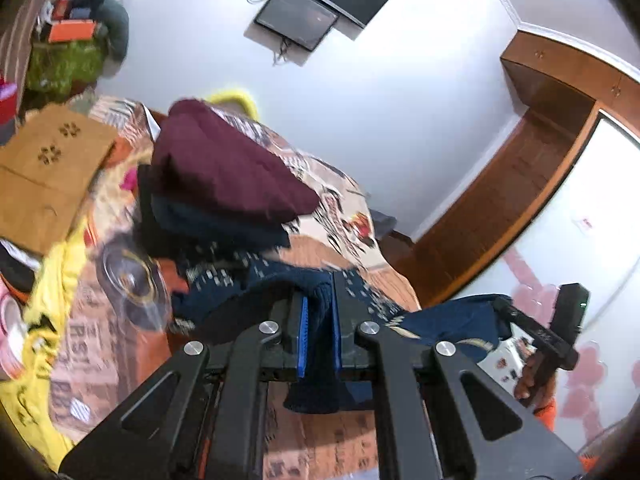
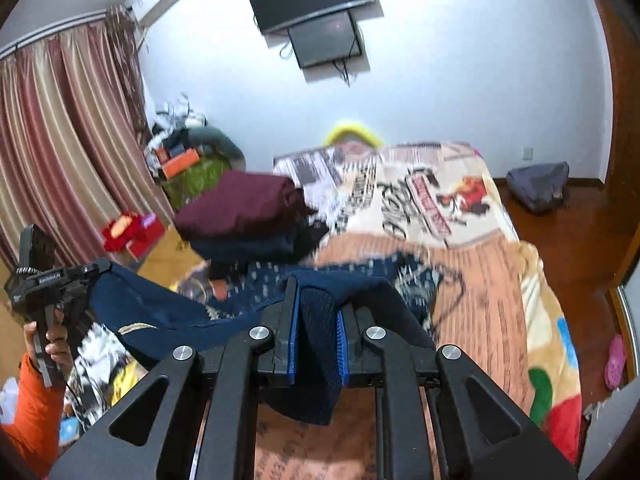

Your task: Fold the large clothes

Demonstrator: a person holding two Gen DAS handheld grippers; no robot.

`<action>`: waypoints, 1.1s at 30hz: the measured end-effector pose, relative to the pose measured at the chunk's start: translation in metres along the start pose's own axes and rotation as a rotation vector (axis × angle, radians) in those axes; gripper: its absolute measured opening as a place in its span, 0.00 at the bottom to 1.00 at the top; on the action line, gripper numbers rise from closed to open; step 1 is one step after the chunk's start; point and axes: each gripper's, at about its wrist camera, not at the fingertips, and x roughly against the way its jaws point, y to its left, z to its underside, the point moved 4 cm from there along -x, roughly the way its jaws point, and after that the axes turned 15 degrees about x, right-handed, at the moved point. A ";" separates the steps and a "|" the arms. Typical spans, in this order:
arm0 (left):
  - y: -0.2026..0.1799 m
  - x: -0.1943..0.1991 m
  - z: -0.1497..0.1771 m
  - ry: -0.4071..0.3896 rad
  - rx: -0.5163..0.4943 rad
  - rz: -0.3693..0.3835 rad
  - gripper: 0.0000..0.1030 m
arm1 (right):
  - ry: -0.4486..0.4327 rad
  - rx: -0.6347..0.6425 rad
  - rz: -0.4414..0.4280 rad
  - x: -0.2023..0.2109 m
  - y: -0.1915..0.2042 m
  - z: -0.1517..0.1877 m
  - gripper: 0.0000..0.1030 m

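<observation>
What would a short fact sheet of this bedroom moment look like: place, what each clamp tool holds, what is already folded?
place: bed with printed cartoon blanket
left gripper: shut on the dark navy knitted sweater
right gripper: shut on the same sweater
sweater state: stretched between both grippers above the bed, rest draped on the blanket
folded pile: maroon folded garment on top of a dark navy folded garment
wall: two black screens
image quality: motion blur
</observation>
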 end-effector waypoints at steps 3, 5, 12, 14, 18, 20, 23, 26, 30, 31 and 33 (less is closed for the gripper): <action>0.001 -0.022 -0.013 -0.017 -0.018 -0.060 0.08 | 0.010 -0.024 0.002 -0.016 -0.008 -0.011 0.13; 0.010 -0.044 -0.019 -0.013 -0.017 -0.115 0.08 | 0.038 -0.052 0.008 -0.038 -0.016 -0.012 0.13; 0.083 -0.141 -0.028 0.068 0.085 -0.284 0.08 | 0.176 -0.149 0.019 -0.112 -0.056 0.015 0.14; 0.105 -0.168 -0.024 0.103 0.103 -0.328 0.08 | 0.225 -0.154 0.015 -0.134 -0.066 0.026 0.14; 0.140 -0.214 -0.010 0.189 0.119 -0.382 0.10 | 0.317 -0.158 0.045 -0.173 -0.085 0.051 0.15; 0.152 -0.230 -0.003 0.231 0.114 -0.400 0.10 | 0.351 -0.171 0.043 -0.186 -0.093 0.063 0.15; 0.161 -0.244 0.007 0.292 0.100 -0.403 0.11 | 0.389 -0.198 0.025 -0.195 -0.100 0.073 0.19; 0.154 -0.239 0.011 0.306 0.051 -0.418 0.14 | 0.422 -0.165 0.015 -0.192 -0.096 0.077 0.21; 0.131 -0.219 0.010 0.300 -0.037 -0.437 0.33 | 0.454 -0.036 0.066 -0.175 -0.082 0.072 0.28; 0.125 -0.212 0.009 0.287 -0.055 -0.440 0.42 | 0.452 -0.012 0.083 -0.170 -0.079 0.071 0.34; 0.110 -0.194 0.007 0.235 -0.113 -0.454 0.52 | 0.424 0.040 0.112 -0.153 -0.069 0.066 0.43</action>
